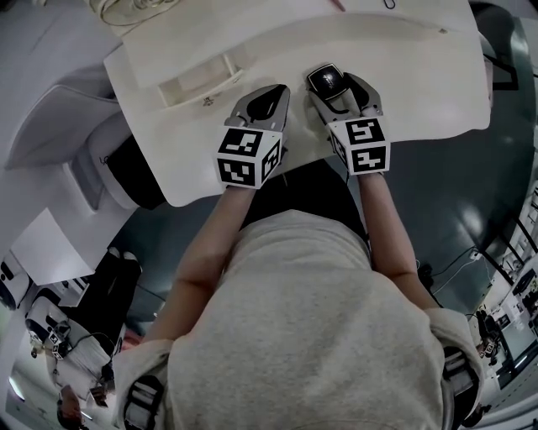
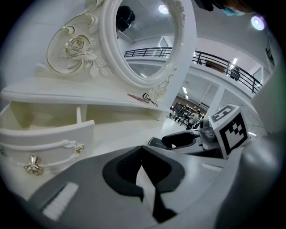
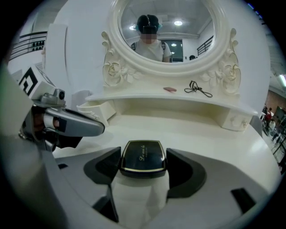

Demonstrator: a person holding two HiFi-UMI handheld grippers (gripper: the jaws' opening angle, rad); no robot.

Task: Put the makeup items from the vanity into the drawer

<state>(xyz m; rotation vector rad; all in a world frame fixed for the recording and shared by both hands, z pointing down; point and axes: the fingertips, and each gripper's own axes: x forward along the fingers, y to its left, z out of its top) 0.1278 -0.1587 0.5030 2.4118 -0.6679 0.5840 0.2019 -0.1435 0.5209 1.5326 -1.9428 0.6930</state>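
Observation:
A black compact (image 3: pixel 143 157) with a gold rim sits between the jaws of my right gripper (image 3: pixel 144 164), which are closed against its two sides just above the white vanity top (image 3: pixel 201 134). In the head view the compact (image 1: pixel 326 80) shows at that gripper's tips. My left gripper (image 2: pixel 142 150) hovers beside it to the left, shut with nothing in it. The drawer (image 2: pixel 44 138) stands pulled open at the left, also visible in the head view (image 1: pixel 197 84). On the shelf under the mirror lie a pink stick (image 3: pixel 170 89) and a black eyelash curler (image 3: pixel 199 89).
An oval mirror (image 3: pixel 163 31) in a carved white frame rises behind the shelf. A small shut drawer (image 3: pixel 237 120) sits at the shelf's right end. The vanity's front edge (image 1: pixel 294 159) runs just under both grippers. A cord (image 1: pixel 126 8) lies at the far left.

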